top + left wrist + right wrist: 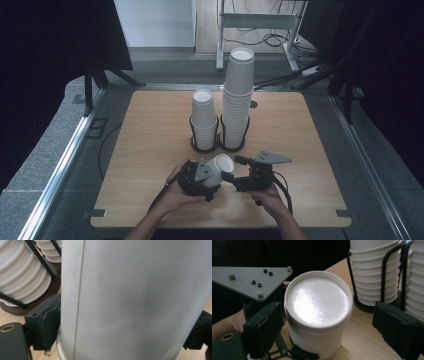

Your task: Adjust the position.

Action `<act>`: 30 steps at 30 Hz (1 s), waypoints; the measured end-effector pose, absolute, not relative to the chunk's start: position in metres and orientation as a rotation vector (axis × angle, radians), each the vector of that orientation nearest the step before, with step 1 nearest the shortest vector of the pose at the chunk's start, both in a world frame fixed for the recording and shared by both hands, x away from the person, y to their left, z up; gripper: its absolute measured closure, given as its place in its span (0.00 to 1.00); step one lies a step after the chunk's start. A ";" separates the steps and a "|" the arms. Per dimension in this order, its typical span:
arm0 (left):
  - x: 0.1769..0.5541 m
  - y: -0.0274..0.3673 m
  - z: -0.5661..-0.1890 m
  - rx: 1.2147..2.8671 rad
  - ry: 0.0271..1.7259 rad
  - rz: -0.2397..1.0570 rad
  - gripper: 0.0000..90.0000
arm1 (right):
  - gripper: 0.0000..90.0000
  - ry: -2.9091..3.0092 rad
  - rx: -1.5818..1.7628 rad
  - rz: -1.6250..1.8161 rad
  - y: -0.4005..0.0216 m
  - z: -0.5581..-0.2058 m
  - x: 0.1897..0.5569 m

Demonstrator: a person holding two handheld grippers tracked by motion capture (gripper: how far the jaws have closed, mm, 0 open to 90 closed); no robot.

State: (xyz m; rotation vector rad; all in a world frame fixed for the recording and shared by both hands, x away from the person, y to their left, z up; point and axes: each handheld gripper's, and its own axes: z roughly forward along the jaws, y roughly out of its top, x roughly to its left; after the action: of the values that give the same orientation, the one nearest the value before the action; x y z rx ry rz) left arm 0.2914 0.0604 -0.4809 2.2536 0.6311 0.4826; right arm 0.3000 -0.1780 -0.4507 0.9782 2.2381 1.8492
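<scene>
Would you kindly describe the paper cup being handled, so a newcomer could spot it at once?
Start at the wooden table with its two racked stacks of white cups, the short stack and the tall stack. Nearer the person, the left hand-held gripper clamps a lone cup. Unlike the upright, nested cups in the stacks, it is tilted on its side, apart from them.

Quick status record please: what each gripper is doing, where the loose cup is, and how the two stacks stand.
left gripper: shut on the paper cup, cup tilted, base end toward the right gripper
right gripper: open, jaws either side of the cup's base, pads apart from it
short stack: in left holder ring
tall stack: in right holder ring
table: wooden
</scene>
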 end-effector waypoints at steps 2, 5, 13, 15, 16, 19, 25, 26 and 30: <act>0.292 0.061 -0.480 2.260 0.628 0.494 0.10 | 0.15 2.271 0.933 1.833 -0.184 -0.447 0.300; 0.294 0.062 -0.479 2.276 0.620 0.515 0.10 | 0.15 2.398 0.827 1.709 -0.188 -0.438 0.303; 0.300 0.062 -0.473 2.330 0.592 0.586 0.10 | 0.15 2.619 0.732 1.370 -0.179 -0.416 0.321; 0.301 0.062 -0.472 2.339 0.590 0.585 0.10 | 0.15 2.649 0.720 1.348 -0.177 -0.414 0.323; 0.304 0.061 -0.469 2.353 0.578 0.601 0.10 | 0.15 2.694 0.696 1.301 -0.172 -0.410 0.324; 0.306 0.062 -0.465 2.364 0.568 0.618 0.10 | 0.15 2.741 0.666 1.224 -0.166 -0.407 0.325; 0.305 0.061 -0.463 2.400 0.532 0.684 0.10 | 0.15 2.788 0.665 1.140 -0.161 -0.409 0.332; 0.305 0.062 -0.462 2.404 0.528 0.682 0.10 | 0.15 2.793 0.662 1.137 -0.160 -0.409 0.333; 0.307 0.061 -0.463 2.408 0.524 0.685 0.10 | 0.15 2.801 0.651 1.128 -0.160 -0.409 0.334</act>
State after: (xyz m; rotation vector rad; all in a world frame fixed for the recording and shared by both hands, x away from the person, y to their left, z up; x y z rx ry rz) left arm 0.3074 0.0610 -0.4632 2.4080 0.5236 0.6852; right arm 0.3341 -0.1601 -0.4085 0.6511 2.8009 1.1278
